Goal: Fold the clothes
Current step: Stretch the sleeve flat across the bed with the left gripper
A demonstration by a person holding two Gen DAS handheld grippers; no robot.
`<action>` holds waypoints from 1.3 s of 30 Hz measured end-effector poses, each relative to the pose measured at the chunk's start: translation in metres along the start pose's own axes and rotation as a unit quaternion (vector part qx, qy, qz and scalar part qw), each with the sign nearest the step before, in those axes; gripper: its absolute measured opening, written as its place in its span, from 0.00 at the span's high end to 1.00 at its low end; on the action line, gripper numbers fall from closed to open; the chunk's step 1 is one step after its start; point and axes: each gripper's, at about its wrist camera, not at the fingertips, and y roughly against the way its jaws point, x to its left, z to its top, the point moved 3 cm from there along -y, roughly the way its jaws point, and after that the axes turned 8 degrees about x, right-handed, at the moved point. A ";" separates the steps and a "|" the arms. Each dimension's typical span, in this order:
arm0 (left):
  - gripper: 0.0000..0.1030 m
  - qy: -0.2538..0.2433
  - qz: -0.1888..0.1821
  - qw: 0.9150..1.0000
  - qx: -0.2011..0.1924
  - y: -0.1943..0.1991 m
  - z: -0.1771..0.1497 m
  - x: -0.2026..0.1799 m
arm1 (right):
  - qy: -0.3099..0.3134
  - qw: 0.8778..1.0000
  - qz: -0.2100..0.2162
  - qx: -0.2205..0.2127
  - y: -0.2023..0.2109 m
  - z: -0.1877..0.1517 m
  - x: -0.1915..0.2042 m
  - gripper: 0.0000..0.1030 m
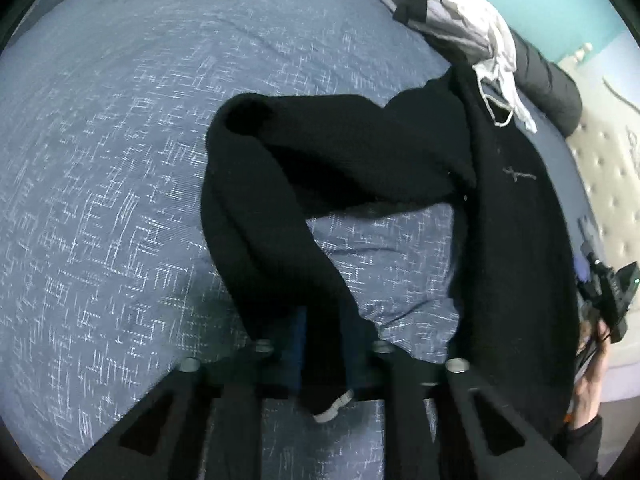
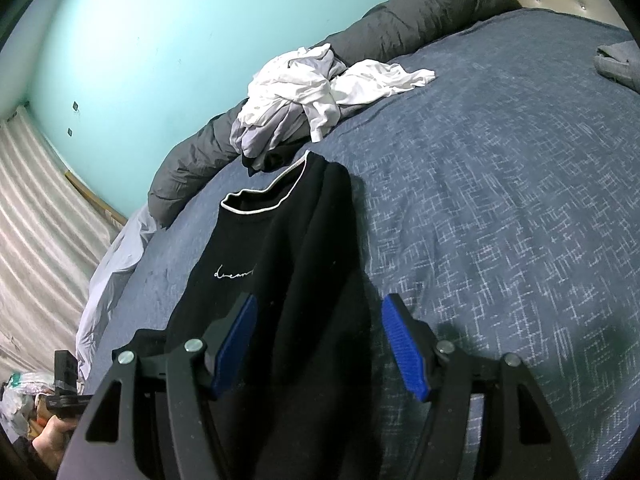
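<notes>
Left wrist view: the left gripper [image 1: 322,360] was clamped narrowly on the cuff end of the black sweater's sleeve [image 1: 272,216], the white-edged cuff [image 1: 334,406] poking out below the fingers. The sleeve rose from the grip, arched over the blue-grey bedspread [image 1: 120,160] and rejoined the sweater's body. The black sweater [image 2: 280,280] lay flat on the bedspread, collar end toward the crumpled white and grey clothes [image 2: 304,96], which sat just beyond the collar and partly overlapped that end in the left wrist view. A dark grey rolled duvet [image 2: 400,20] ran along the bed edge behind that pile, against the turquoise wall [image 2: 160,40].

Right wrist view: the right gripper [image 2: 320,332] stood wide, its blue pads [image 2: 402,344] spread either side of the sweater's folded right edge (pads not pressing on the cloth, as far as could be told). White script lettering [image 2: 234,273] showed on the sweater's chest, below the white-trimmed neckline [image 2: 264,196]. A small folded grey item [image 2: 618,64] lay well apart from the sweater, at the far right. A hand [image 2: 50,436] holding the other gripper showed at the lower left corner.
</notes>
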 end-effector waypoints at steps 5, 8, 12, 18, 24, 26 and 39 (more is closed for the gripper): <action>0.96 -0.017 0.039 0.999 -0.027 0.035 0.008 0.011 | -0.005 1.000 0.001 -0.003 0.002 0.001 -0.003 0.36; 0.96 -0.005 0.073 0.996 -0.055 0.074 0.015 0.034 | -0.004 1.000 0.001 -0.003 0.002 0.001 -0.003 0.36; 0.96 0.011 0.111 0.990 -0.084 0.120 0.024 0.064 | -0.002 1.000 -0.002 -0.002 0.002 0.001 -0.001 0.36; 0.96 0.039 0.135 0.984 -0.111 0.149 0.031 0.103 | 0.004 1.000 -0.010 0.000 0.000 -0.001 0.001 0.36; 0.92 0.101 0.115 0.985 -0.081 0.114 0.037 0.140 | 0.006 1.000 -0.019 0.005 -0.003 -0.003 0.000 0.36; 0.83 0.117 0.115 0.983 -0.087 0.106 0.036 0.144 | 0.002 1.000 -0.025 0.004 0.000 -0.001 -0.003 0.36; 0.67 0.028 -0.011 0.994 -0.101 0.066 0.012 0.041 | -0.052 0.998 -0.047 -0.003 0.049 -0.014 -0.010 0.36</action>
